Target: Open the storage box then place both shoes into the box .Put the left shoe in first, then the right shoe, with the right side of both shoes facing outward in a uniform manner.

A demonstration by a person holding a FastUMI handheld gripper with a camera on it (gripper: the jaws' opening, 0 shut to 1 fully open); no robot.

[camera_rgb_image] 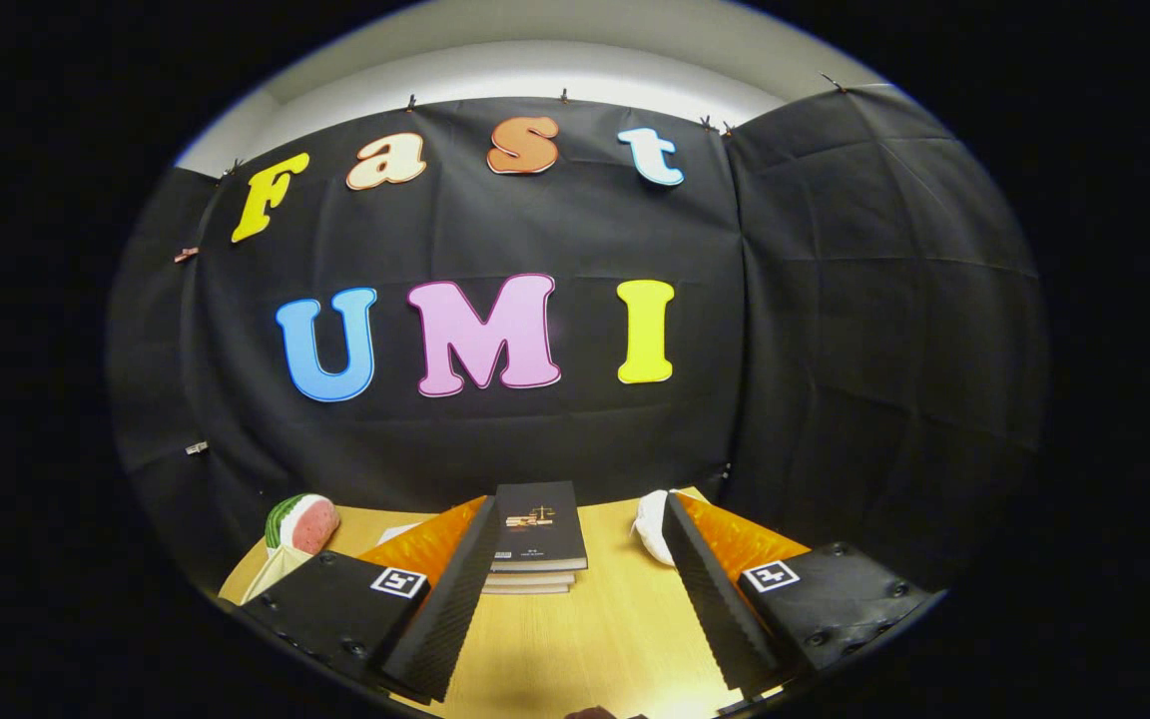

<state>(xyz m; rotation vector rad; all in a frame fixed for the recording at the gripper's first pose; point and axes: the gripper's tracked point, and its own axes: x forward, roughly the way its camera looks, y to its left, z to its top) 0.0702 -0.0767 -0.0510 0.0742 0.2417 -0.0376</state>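
Observation:
My gripper [577, 559] is open above a wooden table [595, 639], its two fingers spread wide with nothing between them. Beyond the right finger [710, 589], a white shoe [651, 527] peeks out, mostly hidden by the finger. The rest of the shoe is out of sight.
A stack of books with a dark cover [537, 534] lies just ahead of the fingers, close to the left one. A watermelon-slice toy [301, 521] sits beyond the left finger near the table's far left corner, with a pale object [271, 571] below it.

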